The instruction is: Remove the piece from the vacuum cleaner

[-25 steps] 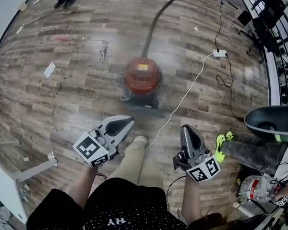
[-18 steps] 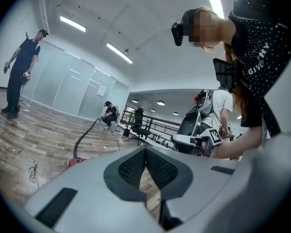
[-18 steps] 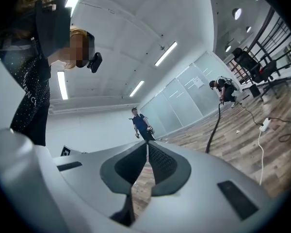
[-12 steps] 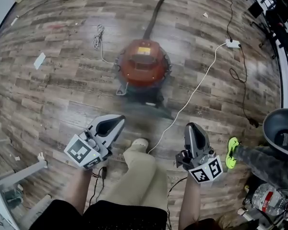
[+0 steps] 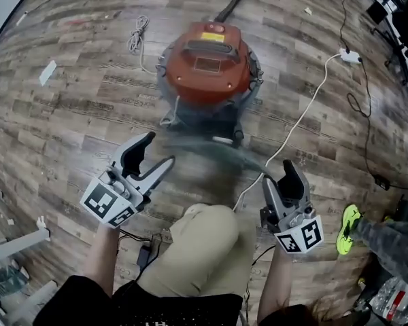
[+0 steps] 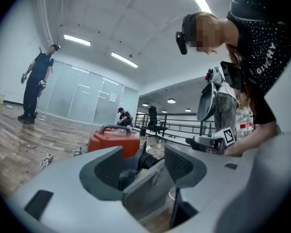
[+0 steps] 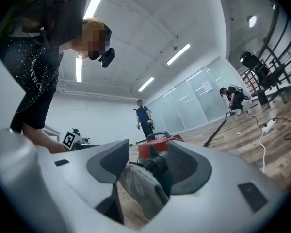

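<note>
The red canister vacuum cleaner (image 5: 207,63) stands on the wood floor, its dark hose (image 5: 234,2) running off at the top. A blurred grey-green piece (image 5: 217,148) lies at its near side. My left gripper (image 5: 158,149) hovers left of that piece, jaws opening, nothing between the pads. To the right of it my right gripper (image 5: 283,175) is also opening and empty. In the left gripper view the vacuum cleaner (image 6: 114,140) and the grey piece (image 6: 145,174) show through the jaw gap. The right gripper view shows the vacuum cleaner (image 7: 157,147) and the piece (image 7: 143,181) the same way.
A white cable (image 5: 306,114) runs from near the vacuum to a power strip (image 5: 348,56). A coiled cord (image 5: 136,36) and a paper scrap (image 5: 47,72) lie at the left. The person's bent knee (image 5: 197,243) is between the grippers. A green shoe (image 5: 349,228) is at the right.
The view has closed in on the vacuum cleaner. Both grippers have gone from shut to open, and the person's knee has bent forward between them.
</note>
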`<state>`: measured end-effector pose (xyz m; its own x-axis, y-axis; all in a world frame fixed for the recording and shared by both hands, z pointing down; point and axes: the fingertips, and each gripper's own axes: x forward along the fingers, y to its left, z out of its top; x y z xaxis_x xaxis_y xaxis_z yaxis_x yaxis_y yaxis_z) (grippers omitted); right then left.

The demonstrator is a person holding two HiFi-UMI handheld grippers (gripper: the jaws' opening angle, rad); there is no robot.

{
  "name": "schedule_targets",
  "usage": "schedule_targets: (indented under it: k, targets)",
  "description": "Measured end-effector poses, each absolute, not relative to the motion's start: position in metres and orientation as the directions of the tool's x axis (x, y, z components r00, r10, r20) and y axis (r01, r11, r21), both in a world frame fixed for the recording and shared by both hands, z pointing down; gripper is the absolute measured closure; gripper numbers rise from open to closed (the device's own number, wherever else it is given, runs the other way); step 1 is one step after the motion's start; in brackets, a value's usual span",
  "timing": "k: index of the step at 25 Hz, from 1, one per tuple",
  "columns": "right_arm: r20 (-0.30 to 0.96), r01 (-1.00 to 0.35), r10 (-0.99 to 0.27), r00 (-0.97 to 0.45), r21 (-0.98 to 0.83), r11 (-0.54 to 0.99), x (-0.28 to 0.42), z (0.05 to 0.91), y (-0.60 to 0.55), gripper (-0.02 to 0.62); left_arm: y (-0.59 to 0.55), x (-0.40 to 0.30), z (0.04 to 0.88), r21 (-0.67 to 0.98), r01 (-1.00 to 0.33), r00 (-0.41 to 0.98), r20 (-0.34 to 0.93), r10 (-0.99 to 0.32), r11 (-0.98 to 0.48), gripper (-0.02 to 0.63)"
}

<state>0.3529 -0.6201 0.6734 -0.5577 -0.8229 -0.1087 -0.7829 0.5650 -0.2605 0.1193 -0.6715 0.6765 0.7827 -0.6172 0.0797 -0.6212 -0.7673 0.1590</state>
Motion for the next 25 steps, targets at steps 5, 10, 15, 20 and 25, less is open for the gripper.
schedule_targets:
  k: [5,10,15,20,25]
  targets:
    - [-0.081,-0.776,-0.787,-0.612,-0.126,0.617,0.344,0.725,-0.622,0.345,-0.677,0.117,0.737,0.099,-0.612,0.79,0.097,-0.605,-0.784,0.354]
    - [-0.055,-0.768,-0.768,-0.638,-0.025,0.64,0.338,0.75,-0.62,0.345,-0.682,0.128,0.767,0.037,-0.563,0.823,0.118,-0.556,-0.825,0.356]
    - [-0.072,-0.78,-0.779,-0.623,-0.007,0.625,0.338,0.75,-0.627,0.383,-0.685,0.13,0.767,-0.018,-0.604,0.792,0.101,-0.602,-0.797,0.455]
    - [-0.049,-0.789,-0.788,-0.614,0.037,0.613,0.334,0.745,-0.626,0.567,-0.669,0.134,0.766,-0.028,-0.594,0.798,0.099,-0.594,-0.804,0.58]
    - [-0.098,-0.794,-0.792,-0.603,-0.021,0.607,0.344,0.737,-0.609,0.571,-0.655,0.132,0.746,0.007,-0.593,0.805,0.026,-0.593,-0.805,0.583]
